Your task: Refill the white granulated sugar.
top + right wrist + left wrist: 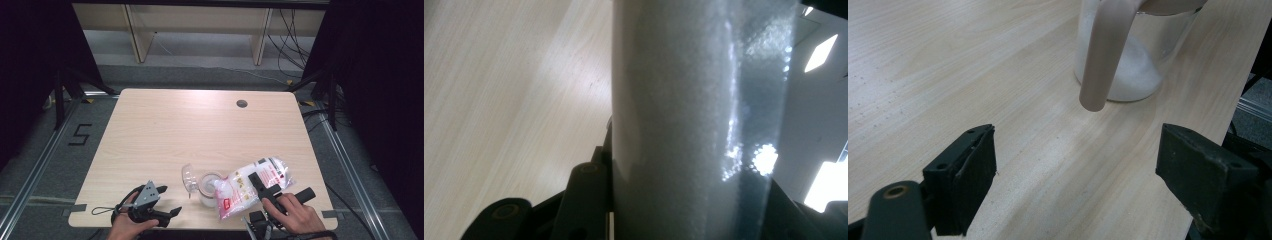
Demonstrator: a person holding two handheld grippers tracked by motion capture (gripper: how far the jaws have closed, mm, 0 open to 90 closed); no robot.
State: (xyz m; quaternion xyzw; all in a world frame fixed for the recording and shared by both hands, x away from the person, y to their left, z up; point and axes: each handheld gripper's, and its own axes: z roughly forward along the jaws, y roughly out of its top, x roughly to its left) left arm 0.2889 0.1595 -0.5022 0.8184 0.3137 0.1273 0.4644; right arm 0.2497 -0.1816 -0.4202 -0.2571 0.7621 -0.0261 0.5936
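High view: bag in right tool

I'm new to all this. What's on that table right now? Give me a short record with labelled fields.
Surface: wooden table
Jar: clear glass jar near the front edge, white grains in the bottom
Lid: clear lid lying just left of the jar
Bag: plastic bag of white grains, tipped with its corner over the jar mouth
Right gripper: clamped on the bag
Left gripper: jaws apart, holding nothing, left of the jar
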